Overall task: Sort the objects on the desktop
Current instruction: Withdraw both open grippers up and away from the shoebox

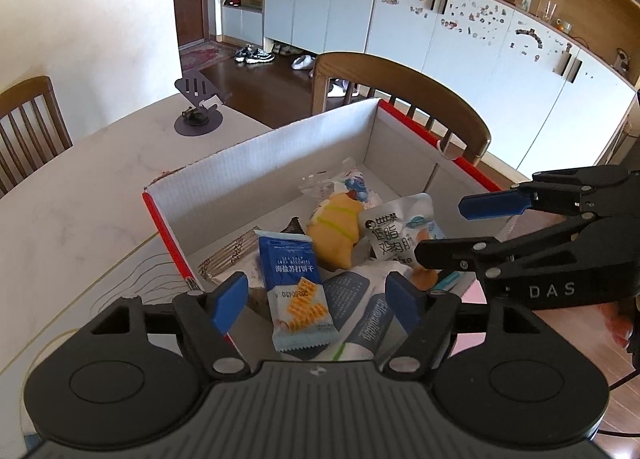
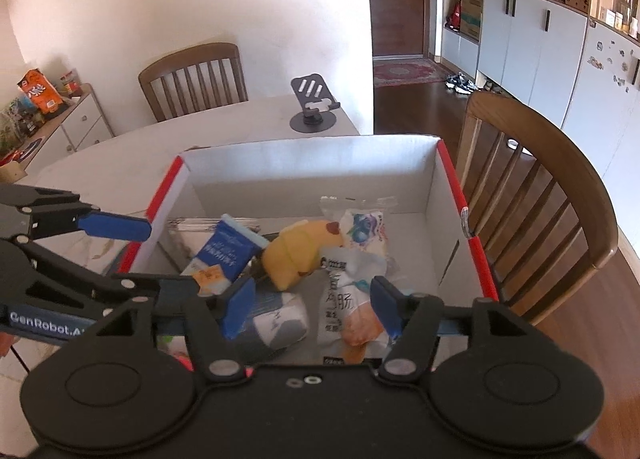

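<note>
Pale tabletop (image 1: 80, 195) carries a red-edged cardboard box (image 1: 256, 163) of snack packets. Left gripper (image 1: 316, 301) tilts down over its near edge, released, above the blue cracker packet (image 1: 294, 279). From the right wrist, right gripper (image 2: 310, 307) angles down likewise, unclenched, empty, over the white sausage packet (image 2: 340, 299).

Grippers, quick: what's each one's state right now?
Left gripper: open, holding nothing, above the box.
Right gripper: open, holding nothing, above the same box.
</note>
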The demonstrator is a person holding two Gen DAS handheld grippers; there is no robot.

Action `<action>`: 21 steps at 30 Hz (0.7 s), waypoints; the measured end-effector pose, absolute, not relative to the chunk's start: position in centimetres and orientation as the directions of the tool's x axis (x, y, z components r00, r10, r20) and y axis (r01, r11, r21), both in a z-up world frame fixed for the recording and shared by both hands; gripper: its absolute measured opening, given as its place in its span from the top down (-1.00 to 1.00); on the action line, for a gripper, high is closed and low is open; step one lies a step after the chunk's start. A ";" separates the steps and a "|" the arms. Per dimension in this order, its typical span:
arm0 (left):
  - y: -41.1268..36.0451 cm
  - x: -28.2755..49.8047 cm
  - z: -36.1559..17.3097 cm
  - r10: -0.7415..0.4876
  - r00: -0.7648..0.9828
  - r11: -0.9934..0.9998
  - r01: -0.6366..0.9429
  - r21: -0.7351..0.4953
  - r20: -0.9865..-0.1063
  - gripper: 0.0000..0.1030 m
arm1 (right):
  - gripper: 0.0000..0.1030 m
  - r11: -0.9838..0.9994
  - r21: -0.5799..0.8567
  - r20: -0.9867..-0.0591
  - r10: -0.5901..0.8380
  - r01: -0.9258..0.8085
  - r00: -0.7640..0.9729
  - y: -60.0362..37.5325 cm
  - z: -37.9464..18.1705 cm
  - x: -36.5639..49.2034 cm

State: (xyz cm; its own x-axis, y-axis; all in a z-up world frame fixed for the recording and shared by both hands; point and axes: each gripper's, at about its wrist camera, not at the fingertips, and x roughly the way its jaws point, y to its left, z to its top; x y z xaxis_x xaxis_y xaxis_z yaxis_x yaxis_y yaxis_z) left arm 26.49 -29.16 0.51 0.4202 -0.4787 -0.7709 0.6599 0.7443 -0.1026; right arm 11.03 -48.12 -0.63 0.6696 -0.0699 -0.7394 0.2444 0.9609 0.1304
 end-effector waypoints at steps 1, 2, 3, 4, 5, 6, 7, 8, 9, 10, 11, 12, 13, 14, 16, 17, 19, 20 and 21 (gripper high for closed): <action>-29.0 26.3 0.6 -0.481 0.420 0.743 0.661 -0.104 -0.770 -0.46 | -0.26 0.961 0.131 -0.738 -0.070 0.244 0.671 -48.0 -0.5 10.8; -28.9 26.1 0.7 -0.483 0.420 0.742 0.662 -0.105 -0.769 -0.46 | -0.28 0.960 0.133 -0.737 -0.070 0.245 0.672 -47.8 -0.4 10.7; -28.7 26.0 0.8 -0.485 0.419 0.741 0.663 -0.105 -0.768 -0.46 | -0.28 0.960 0.135 -0.735 -0.069 0.246 0.674 -47.7 -0.3 10.5; -28.6 25.8 0.9 -0.486 0.420 0.741 0.663 -0.107 -0.767 -0.46 | -0.29 0.959 0.135 -0.733 -0.072 0.247 0.677 -47.6 -0.1 10.3; -28.4 25.7 1.0 -0.487 0.420 0.741 0.663 -0.108 -0.765 -0.47 | -0.32 0.959 0.133 -0.730 -0.076 0.250 0.679 -47.4 0.0 10.1; -28.2 25.6 1.1 -0.488 0.420 0.741 0.663 -0.109 -0.765 -0.57 | -0.34 0.958 0.132 -0.728 -0.080 0.253 0.681 -47.3 0.1 9.8; -28.0 25.5 1.1 -0.488 0.420 0.741 0.662 -0.110 -0.765 -0.62 | -0.38 0.958 0.135 -0.724 -0.078 0.252 0.686 -47.1 0.2 9.6; -27.9 25.4 1.2 -0.490 0.424 0.742 0.661 -0.110 -0.762 -0.66 | -0.42 0.958 0.136 -0.720 -0.079 0.251 0.690 -47.0 0.4 9.4; -27.7 25.2 1.3 -0.490 0.429 0.744 0.659 -0.108 -0.758 -0.67 | -0.45 0.958 0.134 -0.716 -0.084 0.255 0.693 -46.8 0.5 9.1; -27.5 25.0 1.5 -0.493 0.434 0.745 0.659 -0.107 -0.754 -0.68 | -0.48 0.957 0.136 -0.712 -0.086 0.257 0.696 -46.7 0.5 8.9; -27.3 24.8 1.6 -0.495 0.437 0.743 0.661 -0.105 -0.751 -0.71 | -0.51 0.956 0.140 -0.710 -0.085 0.259 0.699 -46.6 0.6 8.8; -27.1 24.6 1.7 -0.495 0.442 0.742 0.663 -0.099 -0.748 -0.77 | -0.52 0.954 0.146 -0.707 -0.084 0.261 0.702 -46.5 0.7 8.7; -26.9 24.3 1.8 -0.492 0.450 0.743 0.663 -0.090 -0.745 -0.82 | -0.56 0.953 0.150 -0.704 -0.085 0.265 0.705 -46.4 0.8 8.4; -26.7 24.1 1.9 -0.492 0.454 0.742 0.665 -0.086 -0.743 -0.92 | -0.58 0.951 0.151 -0.701 -0.089 0.268 0.708 -46.2 0.9 8.3; -26.2 23.7 2.1 -0.498 0.455 0.741 0.666 -0.089 -0.738 -0.97 | -0.66 0.951 0.155 -0.694 -0.089 0.269 0.714 -45.9 1.1 7.9; -26.0 23.5 2.2 -0.501 0.456 0.741 0.665 -0.093 -0.735 -0.97 | -0.69 0.950 0.153 -0.692 -0.093 0.271 0.716 -45.7 1.2 7.8; -25.4 23.2 2.2 -0.508 0.456 0.743 0.661 -0.103 -0.731 -0.99 | -0.72 0.951 0.150 -0.686 -0.098 0.272 0.721 -45.3 1.4 7.4; -25.2 23.0 2.3 -0.512 0.455 0.743 0.661 -0.109 -0.729 -0.99 | -0.75 0.951 0.148 -0.685 -0.101 0.273 0.722 -45.1 1.5 7.3; -25.0 22.8 2.3 -0.514 0.456 0.743 0.660 -0.112 -0.726 -0.99 | -0.75 0.951 0.147 -0.682 -0.103 0.273 0.724 -44.9 1.6 7.1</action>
